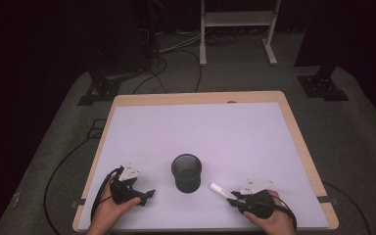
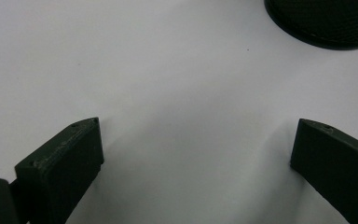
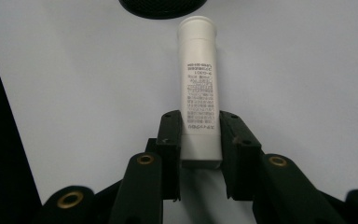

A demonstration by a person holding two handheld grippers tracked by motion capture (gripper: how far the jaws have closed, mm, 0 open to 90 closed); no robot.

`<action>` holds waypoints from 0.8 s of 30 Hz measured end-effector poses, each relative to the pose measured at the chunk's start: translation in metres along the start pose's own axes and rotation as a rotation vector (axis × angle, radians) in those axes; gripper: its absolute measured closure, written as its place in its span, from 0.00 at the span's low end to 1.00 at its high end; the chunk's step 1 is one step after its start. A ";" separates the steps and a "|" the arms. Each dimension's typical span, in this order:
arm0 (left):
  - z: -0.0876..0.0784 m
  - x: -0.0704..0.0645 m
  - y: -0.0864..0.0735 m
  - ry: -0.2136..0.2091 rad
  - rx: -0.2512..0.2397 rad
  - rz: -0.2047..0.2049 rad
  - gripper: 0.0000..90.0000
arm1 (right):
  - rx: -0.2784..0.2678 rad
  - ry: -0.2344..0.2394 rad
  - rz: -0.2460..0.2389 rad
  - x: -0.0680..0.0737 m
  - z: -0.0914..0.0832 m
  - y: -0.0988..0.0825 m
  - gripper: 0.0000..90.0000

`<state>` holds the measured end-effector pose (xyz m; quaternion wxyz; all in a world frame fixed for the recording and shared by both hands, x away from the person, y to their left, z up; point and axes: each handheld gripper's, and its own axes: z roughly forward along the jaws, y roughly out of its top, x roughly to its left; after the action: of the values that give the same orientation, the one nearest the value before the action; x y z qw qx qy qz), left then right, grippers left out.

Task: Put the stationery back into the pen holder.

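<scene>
Gripping the white tube by its flat tail end

Your right gripper (image 3: 200,133) has its jaws pressed on both sides of the white tube (image 3: 199,79), right at the crimped, flat end. Nothing sits between the jaws but the tube. Your left gripper (image 2: 193,154) rests on the table (image 1: 142,127) with its jaws wide apart and nothing between them; in the high view that gripper (image 1: 147,197) sits left of the black mesh cup (image 1: 186,172).

Where the tube is: in the high view the tube (image 1: 221,190) lies low over the white tabletop, just right of the cup, with your right gripper (image 1: 236,199) behind it. Whether it rests on the surface or is lifted a hair, you cannot tell.

Handling, as a judgement: looks like a light plastic squeeze tube, smooth and a bit slippery, body probably soft enough to dent. The crimped tail is the stiffest, flattest place, so the present hold is sensible, but the cap end is the far, heavier end, so expect it to droop or swing if you tip fast. A hold nearer the middle would steady it more.

Pointing: the long axis runs straight out along the right jaws. The round cap end points away from your hand toward the cup; in the right gripper view the cap sits just short of the cup's rim (image 3: 161,8). In the high view that axis slants up and left.
</scene>
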<state>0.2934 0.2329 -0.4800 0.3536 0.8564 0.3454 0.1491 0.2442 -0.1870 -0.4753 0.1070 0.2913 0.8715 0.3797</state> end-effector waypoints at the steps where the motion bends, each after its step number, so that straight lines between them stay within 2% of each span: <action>1: 0.000 0.000 0.000 0.000 0.001 0.001 0.02 | -0.002 0.004 0.001 -0.001 0.000 0.000 0.78; 8: 0.000 0.000 0.000 -0.001 -0.001 0.000 0.02 | -0.009 0.016 0.020 -0.003 -0.002 0.001 0.78; 14: 0.000 0.000 0.000 -0.001 -0.002 -0.002 0.02 | -0.038 0.017 0.048 -0.006 -0.010 0.003 0.78; 24: 0.000 0.000 0.000 -0.001 -0.002 -0.001 0.02 | -0.090 0.022 0.053 -0.009 -0.023 0.011 0.78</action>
<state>0.2935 0.2330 -0.4801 0.3547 0.8559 0.3457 0.1488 0.2463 -0.2004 -0.4519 0.1004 0.3048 0.8466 0.4246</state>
